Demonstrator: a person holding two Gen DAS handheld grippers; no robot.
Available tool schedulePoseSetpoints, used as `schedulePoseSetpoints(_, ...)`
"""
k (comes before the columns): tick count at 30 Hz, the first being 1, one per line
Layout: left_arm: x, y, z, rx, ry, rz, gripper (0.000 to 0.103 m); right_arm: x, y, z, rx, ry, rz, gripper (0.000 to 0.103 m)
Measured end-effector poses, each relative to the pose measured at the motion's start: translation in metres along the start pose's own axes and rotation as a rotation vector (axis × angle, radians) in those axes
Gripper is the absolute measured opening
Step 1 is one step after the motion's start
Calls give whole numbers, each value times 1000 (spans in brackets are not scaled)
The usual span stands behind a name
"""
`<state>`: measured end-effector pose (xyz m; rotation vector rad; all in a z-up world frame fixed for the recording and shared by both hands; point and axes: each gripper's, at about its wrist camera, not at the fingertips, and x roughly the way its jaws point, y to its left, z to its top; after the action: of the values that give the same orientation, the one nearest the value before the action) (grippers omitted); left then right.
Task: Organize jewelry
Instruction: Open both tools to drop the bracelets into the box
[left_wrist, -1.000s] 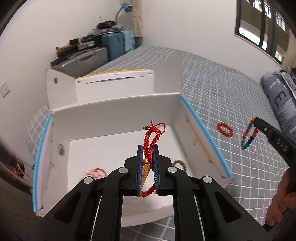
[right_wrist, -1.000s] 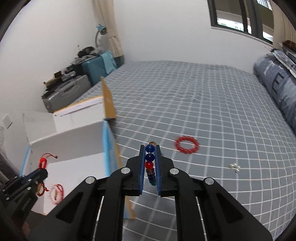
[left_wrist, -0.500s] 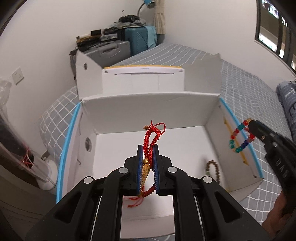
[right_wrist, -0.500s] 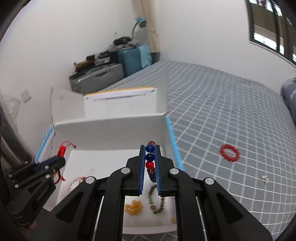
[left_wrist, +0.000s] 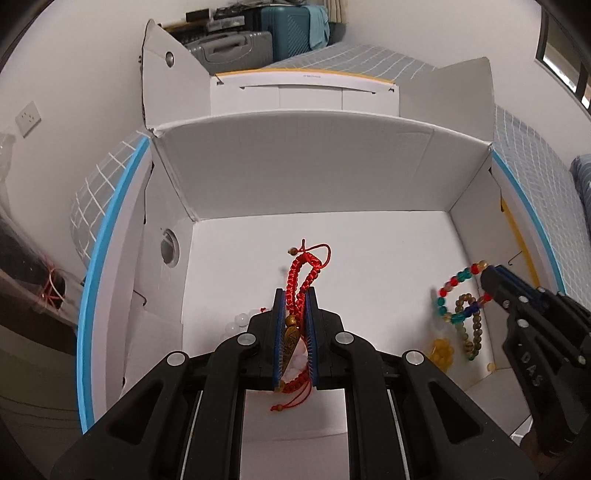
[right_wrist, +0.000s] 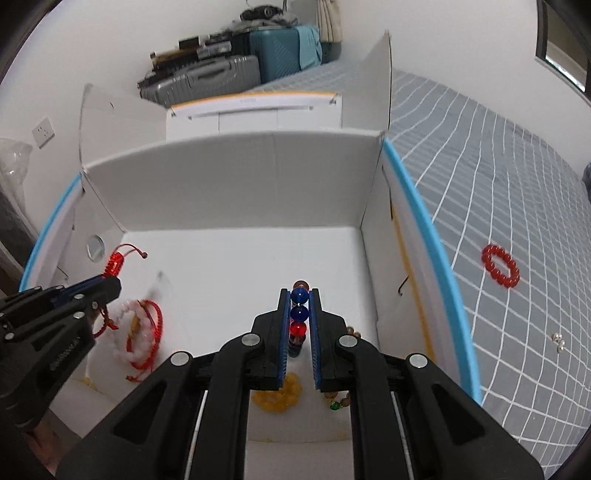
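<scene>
Currently both grippers hang over the white cardboard box (left_wrist: 317, 177). Left gripper (left_wrist: 294, 314) is clamped on the red braided bracelet (left_wrist: 304, 269); right gripper (right_wrist: 300, 314) is clamped on the multicolour bead bracelet (right_wrist: 299, 306). Box floor sits directly below both loads; releasing should drop them in.

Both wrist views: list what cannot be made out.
- Left view: the red cord bracelet has its lower half hidden between the left hand-held gripper pads.
- Right view: the bead bracelet loop is hidden under the right hand-held gripper.
- Right view: the small clear item on the bed is too small to identify.
</scene>
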<state>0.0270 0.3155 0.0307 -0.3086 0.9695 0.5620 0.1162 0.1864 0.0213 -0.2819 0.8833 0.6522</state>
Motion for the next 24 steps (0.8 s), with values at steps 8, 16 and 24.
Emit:
schedulePoseSetpoints(8,-2,1,-5,-5,13,16,14,0,-3,1,17,12,1,11)
schedulePoseSetpoints(16,-14,4,-1,-32,-28,16,40,-11,-5,3,27,-34,-17,32)
schedulePoseSetpoints(24,-29,0,0,-33,-76,29,69,-42,-24,3,72,-130,-46,64)
